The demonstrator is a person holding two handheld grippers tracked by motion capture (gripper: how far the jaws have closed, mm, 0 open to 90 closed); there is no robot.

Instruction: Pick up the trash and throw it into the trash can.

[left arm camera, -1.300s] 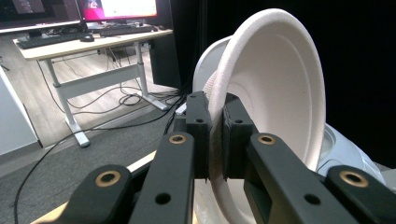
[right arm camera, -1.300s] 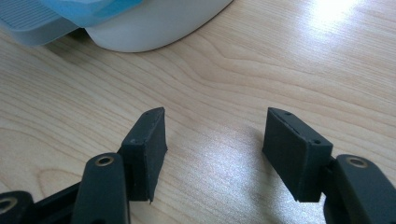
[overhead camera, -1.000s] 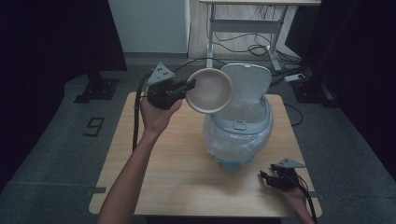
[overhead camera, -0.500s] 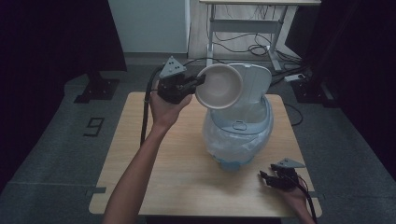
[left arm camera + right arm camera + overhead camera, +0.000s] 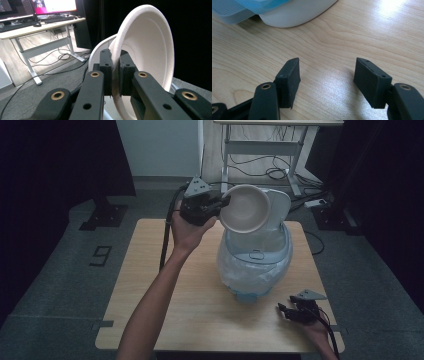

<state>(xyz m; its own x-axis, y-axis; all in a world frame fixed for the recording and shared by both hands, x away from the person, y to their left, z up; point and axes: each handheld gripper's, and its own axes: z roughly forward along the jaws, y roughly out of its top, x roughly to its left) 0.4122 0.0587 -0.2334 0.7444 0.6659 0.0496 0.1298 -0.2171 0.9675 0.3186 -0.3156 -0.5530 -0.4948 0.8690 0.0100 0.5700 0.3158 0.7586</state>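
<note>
White bowl (image 5: 246,208): held up in the air, tipped on its side, hollow facing you and the high camera. It sits above the far rim of the bin (image 5: 255,265), just in front of the bin's raised white lid (image 5: 278,212). In the left gripper view the bowl (image 5: 147,50) stands on edge, its thick, rough rim running down between the two black jaws.

Your left hand-held gripper (image 5: 216,206): clamped on the bowl's rim at its left edge, jaws pinching the wall from both sides, pads pressed flat against it (image 5: 115,72). Grey three-cornered plate on top; cable trailing down along your forearm. Your arm reaches up from the bottom edge over the left half of the bench (image 5: 145,285).

Bin: pale blue, translucent, lined with a clear plastic bag, standing right of centre on the light wooden bench. Lid tilted up and back.

Your right hand-held gripper (image 5: 286,310): low at the near right corner of the bench, near the bin's foot but apart from it. Jaws stand apart with bare wood grain between them (image 5: 327,82); nothing held. The bin's blue and white base (image 5: 287,12) shows at the top of the right gripper view.

Beyond the bench: grey floor, a desk frame with loose cables (image 5: 260,165), and monitors on a desk (image 5: 37,10) in the left gripper view.
</note>
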